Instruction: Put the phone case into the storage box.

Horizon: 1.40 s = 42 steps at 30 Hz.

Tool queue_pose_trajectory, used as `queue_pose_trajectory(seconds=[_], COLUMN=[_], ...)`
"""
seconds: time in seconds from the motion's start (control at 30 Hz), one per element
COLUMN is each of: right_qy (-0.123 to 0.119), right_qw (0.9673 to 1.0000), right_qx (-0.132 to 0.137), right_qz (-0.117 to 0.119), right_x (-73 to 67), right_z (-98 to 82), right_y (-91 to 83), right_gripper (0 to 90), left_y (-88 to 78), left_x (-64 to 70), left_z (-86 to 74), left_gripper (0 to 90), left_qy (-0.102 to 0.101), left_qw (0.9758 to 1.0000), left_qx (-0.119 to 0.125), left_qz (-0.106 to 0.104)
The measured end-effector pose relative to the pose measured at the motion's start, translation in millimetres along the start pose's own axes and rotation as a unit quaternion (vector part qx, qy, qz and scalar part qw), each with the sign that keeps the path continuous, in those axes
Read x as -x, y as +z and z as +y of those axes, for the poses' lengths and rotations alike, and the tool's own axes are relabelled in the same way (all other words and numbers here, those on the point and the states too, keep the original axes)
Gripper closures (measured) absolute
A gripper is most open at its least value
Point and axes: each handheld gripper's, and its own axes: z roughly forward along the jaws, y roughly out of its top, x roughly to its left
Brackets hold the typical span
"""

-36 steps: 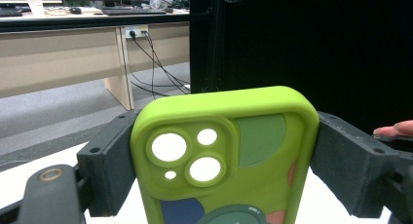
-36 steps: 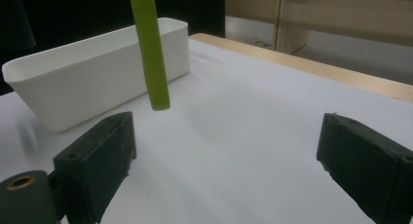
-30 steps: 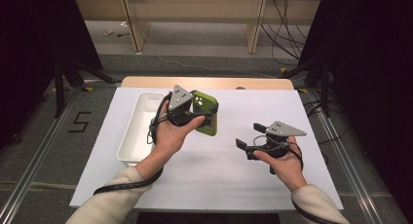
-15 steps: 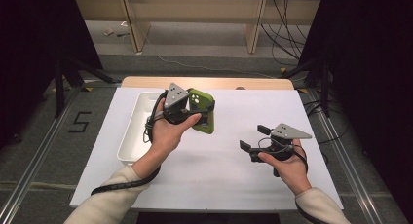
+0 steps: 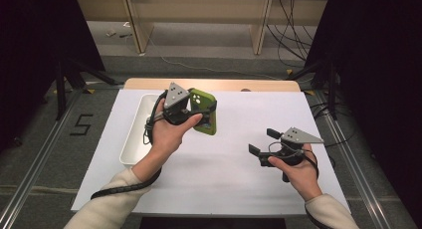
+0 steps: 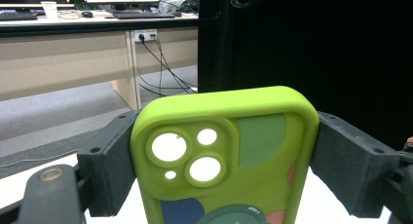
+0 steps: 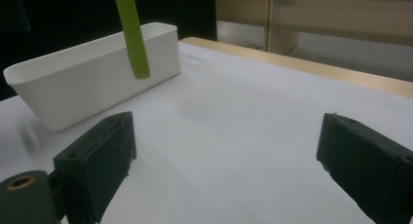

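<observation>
A lime-green phone case (image 5: pixel 205 114) with coloured patches and camera cut-outs hangs in the air over the white table. My left gripper (image 5: pixel 198 109) is shut on it, and both black pads press its long sides in the left gripper view, where the phone case (image 6: pixel 229 141) stands between the left gripper's (image 6: pixel 223 165) jaws. In the right gripper view the phone case (image 7: pixel 132 36) shows edge-on, high at the left. My right gripper (image 5: pixel 263 142) rests low at the table's right, open and holding nothing. The right gripper's (image 7: pixel 229 156) jaws stand wide apart over bare white surface.
A long white tray (image 5: pixel 133 137) lies on the left part of the table, just left of the held case, and appears again as the white tray (image 7: pixel 87 83) ahead of the right gripper. A wooden strip (image 5: pixel 214 84) edges the far side. Dark stands and cables flank the table.
The left hand has drifted slightly to the left with the case still gripped. The right gripper has shifted a little to the right, its jaws still open.
</observation>
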Motion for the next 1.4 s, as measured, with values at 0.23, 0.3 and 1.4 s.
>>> queue_pose_trajectory(seconds=[0.23, 0.3, 1.4], right_qy=[0.000, 0.000, 0.006], right_qw=[1.0000, 1.0000, 0.9997], right_qx=[0.001, 0.000, 0.005], right_qz=[-0.004, -0.005, -0.024], right_x=[2.3, 3.0, 13.9], right_z=[-0.9, -1.4, -5.4], right_y=[-3.9, -4.9, -18.9], right_gripper=[8.4, 8.4, 8.5], left_y=[-3.3, -4.3, -19.9], left_x=[-3.7, -4.3, -21.3], left_z=[2.8, 3.4, 8.8], left_gripper=[16.4, 16.4, 16.5], left_qy=[0.000, -0.002, -0.006], left_qw=[1.0000, 1.0000, 0.9996], left_qx=[0.003, 0.004, 0.008], left_qz=[0.004, 0.004, 0.027])
